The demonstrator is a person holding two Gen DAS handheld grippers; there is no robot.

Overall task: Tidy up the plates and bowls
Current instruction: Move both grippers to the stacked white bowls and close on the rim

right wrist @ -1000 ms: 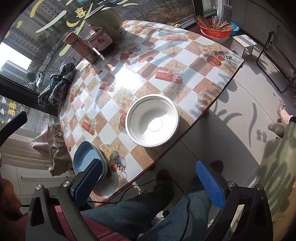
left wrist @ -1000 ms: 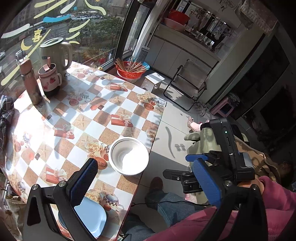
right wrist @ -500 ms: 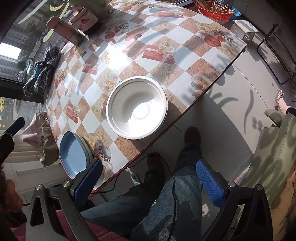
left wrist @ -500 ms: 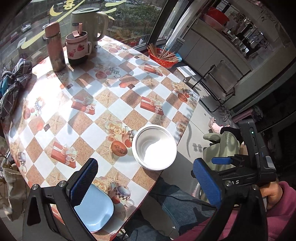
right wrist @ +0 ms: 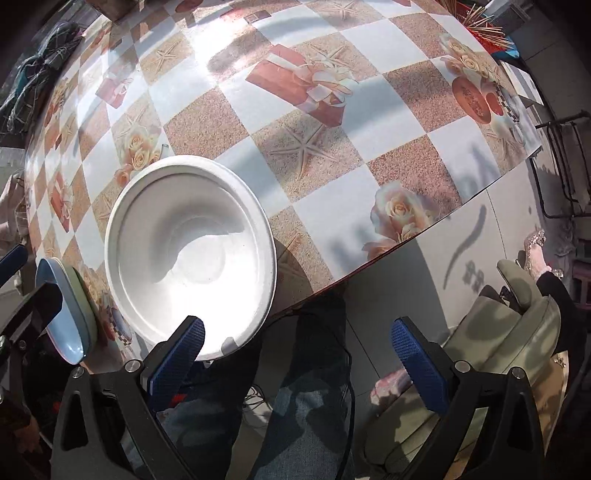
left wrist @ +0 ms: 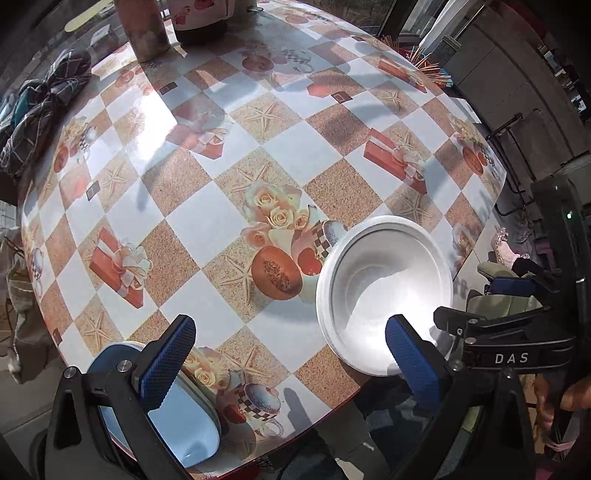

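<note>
Both grippers have come much closer to the table (left wrist: 207, 206) than they were a second ago, so the dishes look far bigger now. The left gripper (left wrist: 291, 354) has its two blue fingers spread wide and holds nothing. Its left finger (left wrist: 168, 360) is over the blue plate (left wrist: 184, 432), and its right finger (left wrist: 412, 363) is over the near rim of the white bowl (left wrist: 384, 291).

The white bowl sits upright near the table's front edge (sun makes it shine inside). It has not moved on the table. The blue plate lies at the front corner, to the left of the bowl and a little apart from it. It has not moved either.

The right gripper (right wrist: 295, 354) is spread wide too, with nothing between its fingers. Its left finger (right wrist: 177, 363) now overlaps the near rim of the white bowl (right wrist: 190, 254). Before, it was well short of the bowl. Its right finger (right wrist: 417, 363) hangs past the table edge, over the floor. In this view the blue plate (right wrist: 64, 314) shows at the left.

A bottle (left wrist: 142, 29) and a checked cloth (left wrist: 40, 107) rest at the far side.
</note>
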